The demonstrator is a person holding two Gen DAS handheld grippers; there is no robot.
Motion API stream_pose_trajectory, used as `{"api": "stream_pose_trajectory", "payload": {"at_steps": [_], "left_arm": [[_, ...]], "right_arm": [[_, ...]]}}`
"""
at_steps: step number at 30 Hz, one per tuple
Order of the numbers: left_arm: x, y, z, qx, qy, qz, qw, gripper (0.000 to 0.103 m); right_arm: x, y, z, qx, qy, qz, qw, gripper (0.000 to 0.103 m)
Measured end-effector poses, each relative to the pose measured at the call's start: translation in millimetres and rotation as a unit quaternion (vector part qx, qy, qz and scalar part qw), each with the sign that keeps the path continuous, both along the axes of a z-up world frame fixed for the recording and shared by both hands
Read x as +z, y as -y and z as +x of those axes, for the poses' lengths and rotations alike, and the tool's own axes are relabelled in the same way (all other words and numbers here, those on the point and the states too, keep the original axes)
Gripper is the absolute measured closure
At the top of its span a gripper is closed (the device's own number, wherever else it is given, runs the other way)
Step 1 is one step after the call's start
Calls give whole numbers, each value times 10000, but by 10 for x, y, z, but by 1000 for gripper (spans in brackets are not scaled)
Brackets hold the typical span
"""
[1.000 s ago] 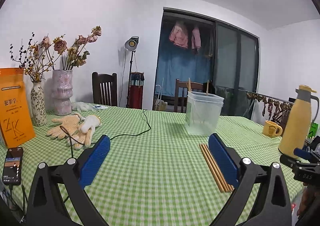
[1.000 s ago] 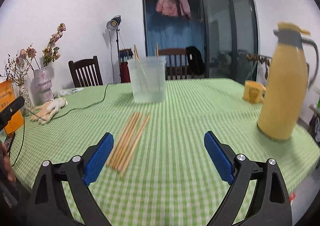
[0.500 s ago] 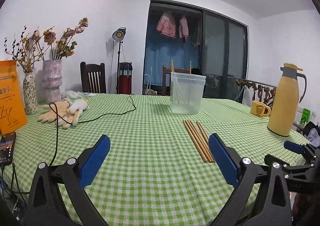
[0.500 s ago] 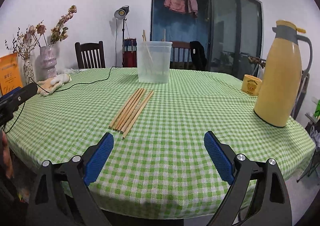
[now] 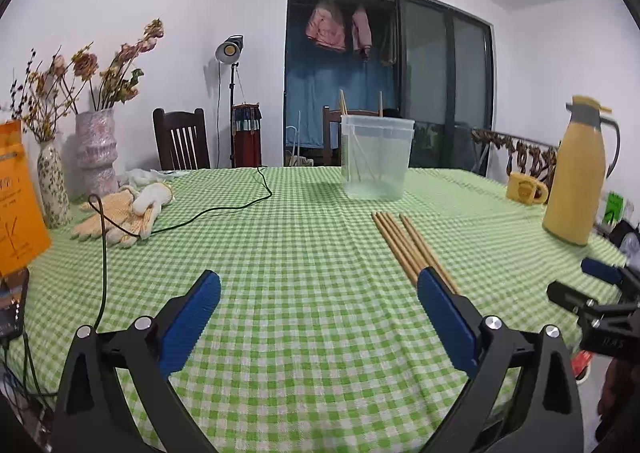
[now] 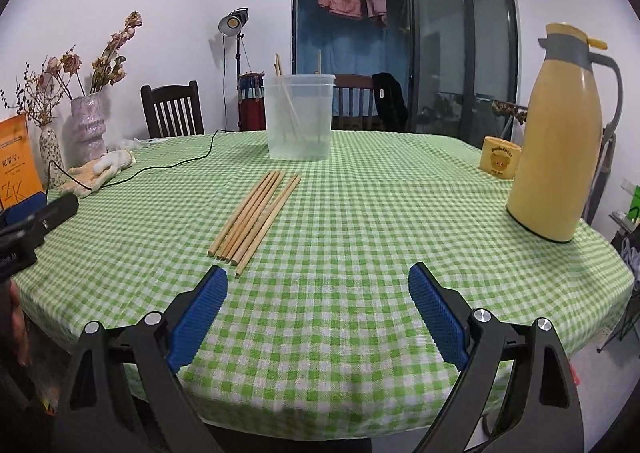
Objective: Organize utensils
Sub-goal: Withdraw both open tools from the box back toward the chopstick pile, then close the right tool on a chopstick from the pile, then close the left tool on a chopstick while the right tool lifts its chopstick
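Several wooden chopsticks (image 6: 256, 217) lie side by side on the green checked tablecloth; in the left wrist view the chopsticks (image 5: 404, 243) run toward my right finger. Behind them stands a clear plastic tub (image 6: 300, 117) holding a few chopsticks upright, also seen as the tub (image 5: 376, 157). My left gripper (image 5: 318, 295) is open above the cloth, left of the bundle, with nothing between its fingers. My right gripper (image 6: 318, 291) is open near the table's front edge, just short of the bundle's near ends.
A yellow thermos jug (image 6: 560, 137) and a yellow mug (image 6: 500, 161) stand at the right. Work gloves (image 5: 124, 213), a black cable (image 5: 224, 209), two vases (image 5: 96, 153) and an orange box (image 5: 16, 189) sit at the left. Chairs stand behind the table.
Both grippers have drawn back toward the table's near edge and then eased forward again. Both stay open. The chopsticks and tub have not moved.
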State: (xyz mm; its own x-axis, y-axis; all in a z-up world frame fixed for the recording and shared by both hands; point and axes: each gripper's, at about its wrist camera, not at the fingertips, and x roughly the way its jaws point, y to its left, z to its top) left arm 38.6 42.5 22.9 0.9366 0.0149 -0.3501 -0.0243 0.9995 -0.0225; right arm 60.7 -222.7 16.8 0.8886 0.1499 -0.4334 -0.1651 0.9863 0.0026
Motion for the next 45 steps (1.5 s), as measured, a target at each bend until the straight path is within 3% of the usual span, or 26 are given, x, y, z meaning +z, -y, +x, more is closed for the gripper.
{"api": "stream_pose_trajectory", "payload": {"at_steps": [4,8,10,14,16,18,20,24,27,33,37,41,45], "left_arm": [[-138,27,227,-231,-678,-22,9974,8],[-217,6,395,-356,-996,-273,9940,8],[-243,-15,506,-357,-1161,-393,9918,8],[-256,-70,681,-312,-1344,-540,9890,8],[-269,-58,757,-391,-1450,-485,9875,8],[-285,-5,819,-498,-1552,-309,9861,8],[-307,31,863,-533,-1599,-218,9855,8],[-372,82,956,-577,-1785,-184,9821,8],[-364,121,1063,-631,-1904,-242,9794,8],[-318,421,1350,-975,-2172,-95,9712,9],[-337,674,1503,-1030,-2216,273,9693,14],[-442,825,1592,-1081,-2517,501,9604,25],[-445,824,1611,-907,-2524,396,9626,27]], "right_arm": [[-42,-60,223,129,-411,152,9990,15],[-100,-157,425,265,-820,135,9962,15],[-129,-220,537,367,-1018,70,9941,28],[-183,-348,697,565,-1310,32,9898,34],[-215,-434,759,674,-1418,-83,9876,48],[-255,-498,805,773,-1534,-110,9851,54],[-278,-537,817,806,-1526,-169,9848,58],[-289,-568,814,862,-1399,-310,9859,87],[-286,-503,842,786,-1400,-333,9865,97],[-277,-165,928,421,-1478,-176,9880,98],[-289,-38,941,450,-1474,-37,9880,98],[-302,5,923,486,-1433,64,9885,98],[-296,26,926,527,-1417,92,9885,98]]}}
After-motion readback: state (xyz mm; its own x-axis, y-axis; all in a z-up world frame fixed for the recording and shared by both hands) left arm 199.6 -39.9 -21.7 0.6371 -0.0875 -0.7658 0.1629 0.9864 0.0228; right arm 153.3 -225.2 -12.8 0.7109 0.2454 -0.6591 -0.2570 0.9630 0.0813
